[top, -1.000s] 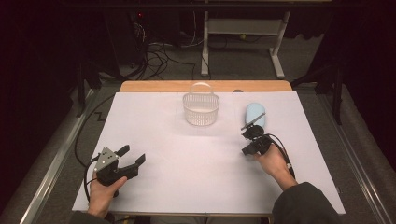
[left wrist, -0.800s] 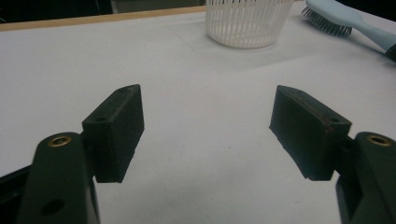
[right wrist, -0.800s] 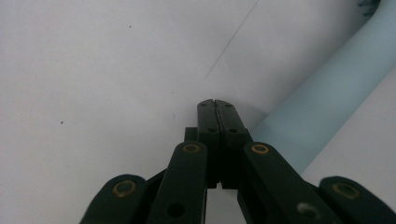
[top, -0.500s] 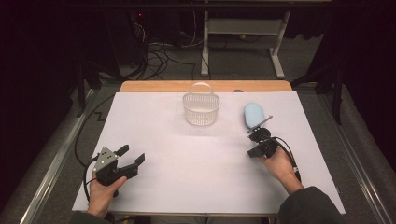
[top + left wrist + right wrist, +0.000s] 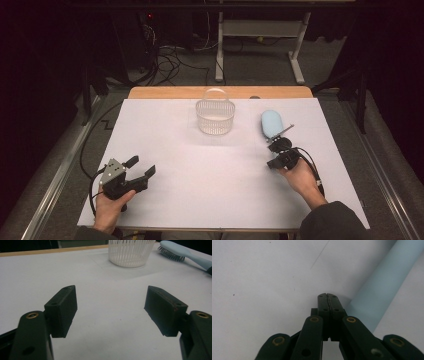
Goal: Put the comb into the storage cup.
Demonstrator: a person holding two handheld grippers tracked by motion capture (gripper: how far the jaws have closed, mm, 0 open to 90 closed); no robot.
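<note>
A light blue hairbrush lies bristles down on the white table, right of middle, its handle pointing to the right. My right gripper is shut with nothing between its jaws. Its tip rests low over the table just beside the handle, not around it. A white slatted basket stands at the back centre. At the front left, my left gripper is held open and empty, facing the basket and the brush; its gap frames bare table.
A wooden strip runs along the table's far edge. Beyond it are floor cables and a white frame's legs. Metal rails flank the table on both sides.
My right hand has drifted slightly to the right and toward the front edge, still shut. The brush, the basket and the left gripper have stayed put.
</note>
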